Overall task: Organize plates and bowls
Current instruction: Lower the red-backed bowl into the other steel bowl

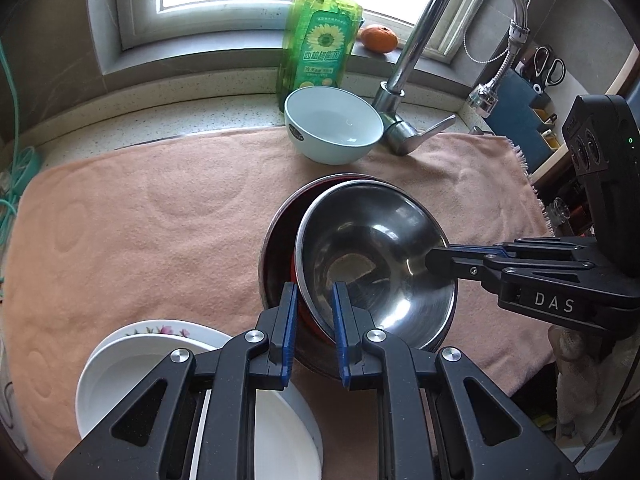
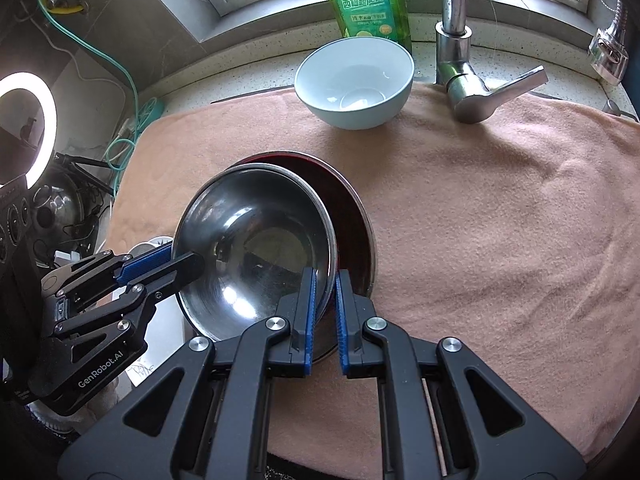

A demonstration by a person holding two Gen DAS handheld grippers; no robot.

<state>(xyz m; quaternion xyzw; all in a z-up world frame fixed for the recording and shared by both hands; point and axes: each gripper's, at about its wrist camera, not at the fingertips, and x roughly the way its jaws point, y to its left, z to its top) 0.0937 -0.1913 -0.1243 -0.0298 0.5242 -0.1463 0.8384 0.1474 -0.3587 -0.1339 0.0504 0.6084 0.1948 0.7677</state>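
Your left claw (image 1: pixel 314 308) has its two blue-padded fingers on either side of the near rim of the shiny round steel bowl (image 1: pixel 376 256), closed to a narrow gap with the rim between them. Your right claw (image 2: pixel 325 304) grips the opposite rim of the same bowl (image 2: pixel 252 248) in the same way, one finger inside the bowl and one outside. In the left wrist view the right claw (image 1: pixel 434 260) comes in from the right side and its tip lies on the bowl's edge.

The steel bowl sits tilted inside a larger round dark dish with a red inner rim (image 1: pixel 280 248), and it leans toward one side of that dish (image 2: pixel 352 224). Both stand on the peach-pink towel (image 1: pixel 140 220) that covers the desk.

Just beside your left claw, at the near left, lies a stack of white shallow plates with a flower pattern on the edge (image 1: pixel 132 360). Farther back on the towel stands an empty pale blue ceramic bowl (image 1: pixel 334 124), upright, near the chrome curved tap (image 1: pixel 404 80). Behind the bowl stands a green plastic bottle with a sunflower label (image 1: pixel 320 36), and a small orange fruit (image 1: pixel 379 38) lies on the window sill.
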